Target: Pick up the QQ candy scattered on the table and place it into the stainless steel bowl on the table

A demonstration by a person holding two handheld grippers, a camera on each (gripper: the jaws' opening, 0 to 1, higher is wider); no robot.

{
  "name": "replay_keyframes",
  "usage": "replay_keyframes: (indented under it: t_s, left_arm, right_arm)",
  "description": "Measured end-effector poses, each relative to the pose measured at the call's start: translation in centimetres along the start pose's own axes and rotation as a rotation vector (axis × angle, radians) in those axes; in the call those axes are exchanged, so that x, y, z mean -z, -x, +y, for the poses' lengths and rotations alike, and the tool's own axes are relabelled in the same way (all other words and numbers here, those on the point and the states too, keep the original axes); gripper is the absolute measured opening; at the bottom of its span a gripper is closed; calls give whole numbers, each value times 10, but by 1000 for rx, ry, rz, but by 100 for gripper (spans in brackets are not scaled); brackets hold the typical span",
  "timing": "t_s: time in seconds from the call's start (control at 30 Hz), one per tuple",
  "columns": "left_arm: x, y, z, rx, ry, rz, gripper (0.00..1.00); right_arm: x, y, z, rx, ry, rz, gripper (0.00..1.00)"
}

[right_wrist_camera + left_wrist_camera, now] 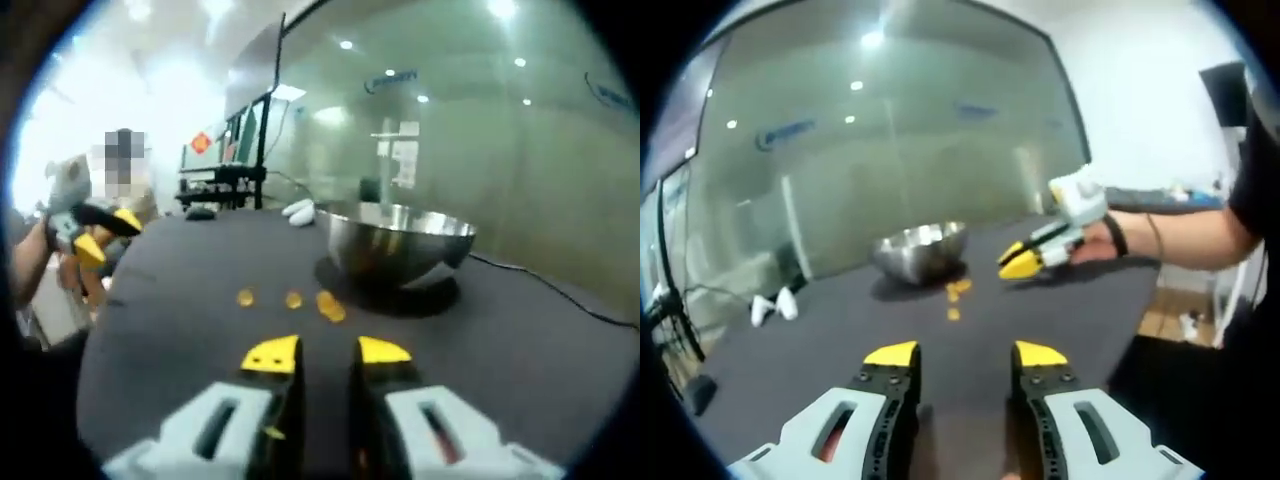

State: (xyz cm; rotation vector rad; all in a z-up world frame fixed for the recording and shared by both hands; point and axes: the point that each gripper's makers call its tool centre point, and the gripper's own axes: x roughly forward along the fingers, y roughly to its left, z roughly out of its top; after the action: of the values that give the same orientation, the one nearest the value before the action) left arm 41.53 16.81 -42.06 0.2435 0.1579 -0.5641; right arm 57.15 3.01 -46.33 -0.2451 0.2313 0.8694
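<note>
Both grippers hung empty above the dark table [560,340], left gripper [965,352] and right gripper [327,350] each with jaws spread, since the orange QQ candies [330,307] lay beside the stainless steel bowl [395,240], awaiting pickup

Left gripper [965,355]: white slotted shells, black inner frames, yellow-tipped fingers [891,353]. Right gripper [327,352] matched. Person wore black sleeve [1255,165], dark wristband [1118,236].

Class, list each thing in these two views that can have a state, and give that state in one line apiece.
Left gripper: open, empty, above the table.
Right gripper: open, empty.
Stainless steel bowl: upright on the table; contents hidden.
QQ candy: loose on the table beside the bowl.
</note>
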Motion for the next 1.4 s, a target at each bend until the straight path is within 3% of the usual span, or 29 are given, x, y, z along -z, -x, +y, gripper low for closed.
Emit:
replay_keyframes:
  t_s: [0.13, 0.27, 0.4, 0.8, 1.17, 1.4]
  left_arm:
    - [0, -1, -1, 6, 3, -2, 37]
    - [2, -3, -5, 13, 3, 5, 37]
    - [4, -4, -6, 16, -1, 13, 37]
    - [7, -4, -1, 4, 10, 17, 37]
    - [7, -1, 5, -10, 13, 19, 37]
    - [3, 2, 8, -19, 10, 11, 37]
  right_arm:
    - [6, -22, -7, -26, 0, 44, 22]
    - [2, -41, -18, -32, 83, 43, 21]
    - [0, -54, -17, -65, 53, 37, 18]
    - [-2, -63, -11, -130, 26, 23, 14]
    - [-3, -60, -6, -132, 27, 13, 10]
    - [-8, -52, -13, -123, -23, -23, 9]
